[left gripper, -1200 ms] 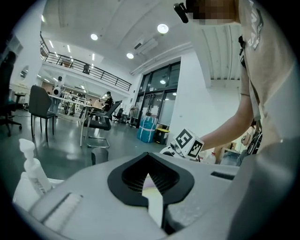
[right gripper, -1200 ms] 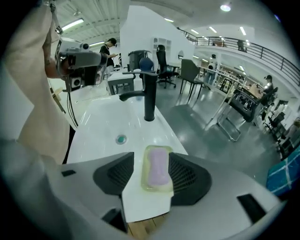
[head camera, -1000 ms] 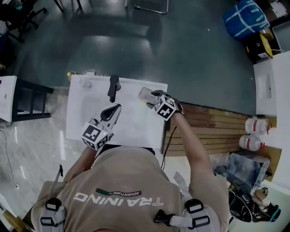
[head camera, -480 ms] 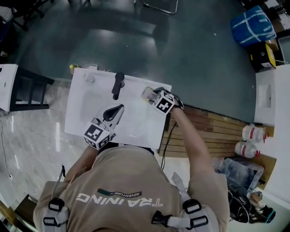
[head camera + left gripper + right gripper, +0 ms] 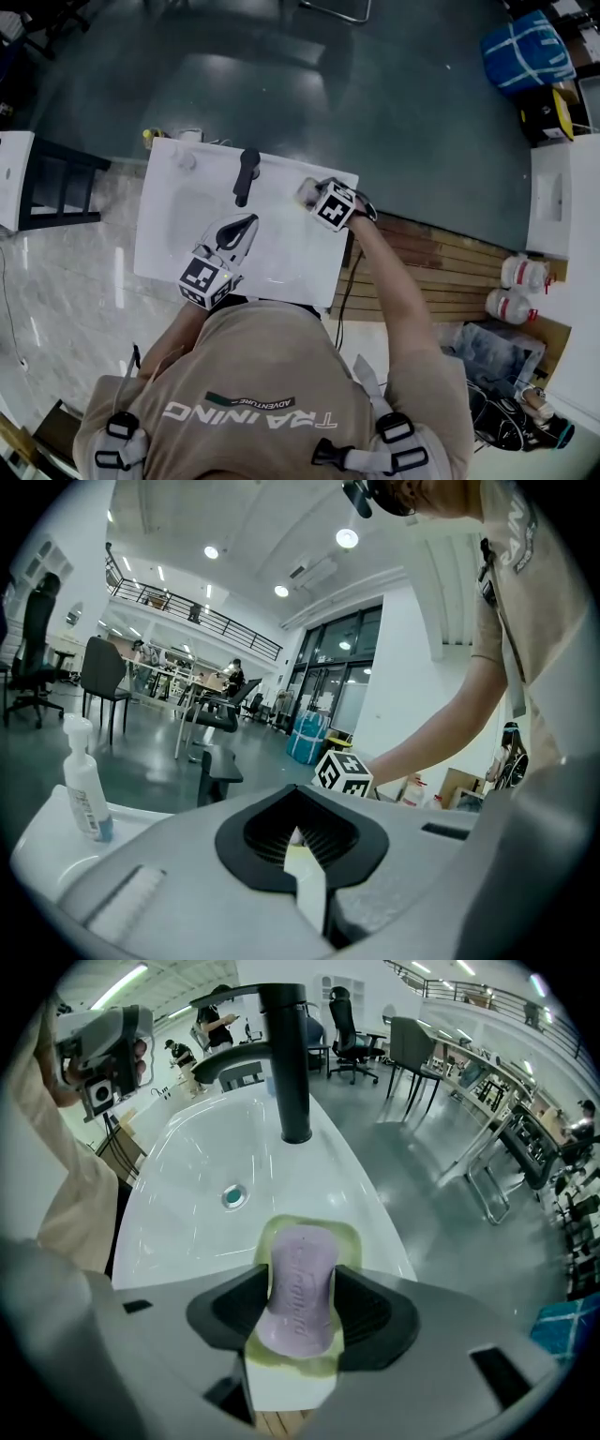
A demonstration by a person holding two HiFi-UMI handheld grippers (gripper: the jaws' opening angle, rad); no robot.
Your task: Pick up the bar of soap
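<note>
Lilac soap bar [image 5: 300,1274] clamped by right gripper [image 5: 302,1314], left gripper [image 5: 305,853] closed, empty

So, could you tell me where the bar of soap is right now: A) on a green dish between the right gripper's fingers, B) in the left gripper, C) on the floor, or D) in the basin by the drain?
A: the bar of soap lies on the green dish between the fingers of the right gripper.
</note>
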